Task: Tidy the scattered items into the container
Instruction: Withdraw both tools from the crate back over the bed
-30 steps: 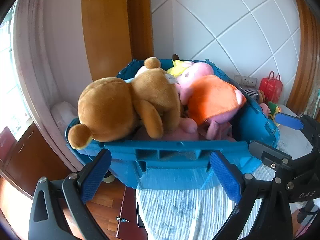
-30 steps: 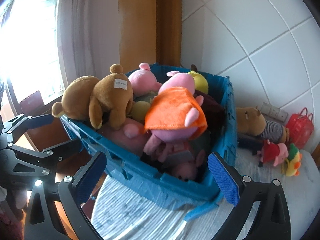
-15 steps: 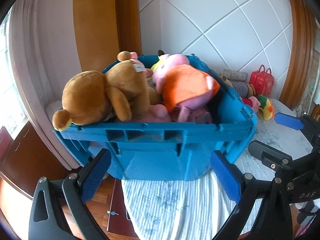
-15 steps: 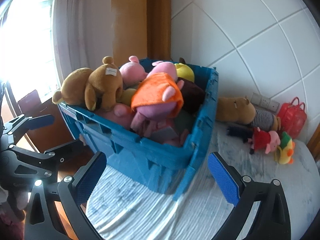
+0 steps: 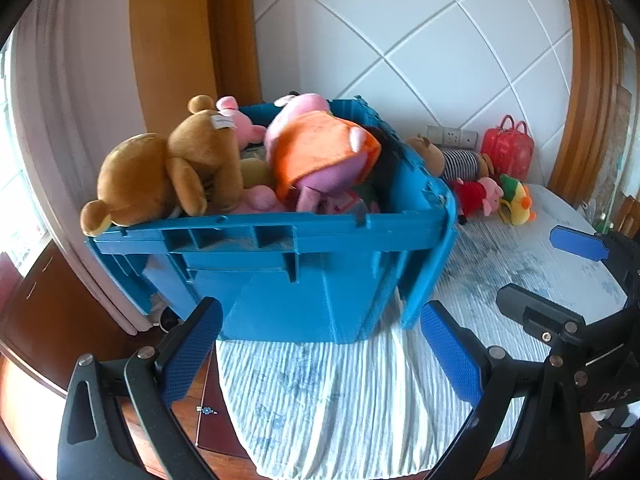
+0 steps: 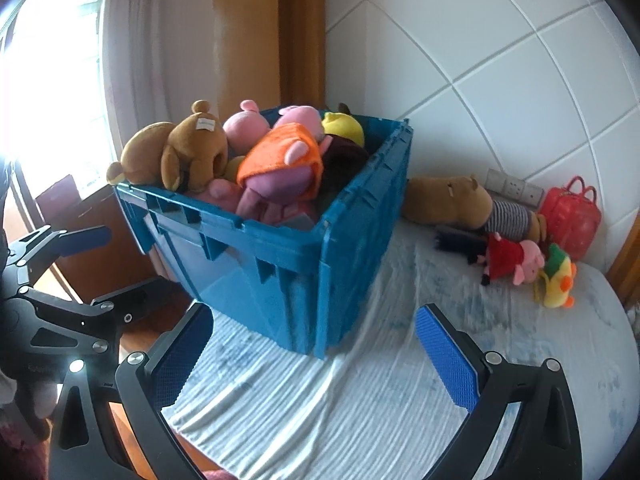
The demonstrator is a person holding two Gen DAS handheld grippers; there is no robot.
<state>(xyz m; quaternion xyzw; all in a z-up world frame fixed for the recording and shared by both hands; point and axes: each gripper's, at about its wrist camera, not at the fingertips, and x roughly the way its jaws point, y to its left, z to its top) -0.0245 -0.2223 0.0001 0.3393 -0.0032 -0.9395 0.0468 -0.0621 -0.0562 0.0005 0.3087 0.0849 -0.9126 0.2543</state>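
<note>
While both grippers gape, blue crate [image 5: 280,280] overhangs bed edge [image 5: 224,380].

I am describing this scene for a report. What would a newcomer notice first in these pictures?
First, the blue crate on the striped cloth, heaped with plush toys: a brown bear hangs over its rim beside a pink pig in an orange dress. More toys and a red bag lie along the white wall. Both grippers are open and empty.

Striped bed sheet [image 6: 360,392] (rumpled) carries blue crate [image 6: 288,264], loose plush toys [image 6: 516,258]
</note>
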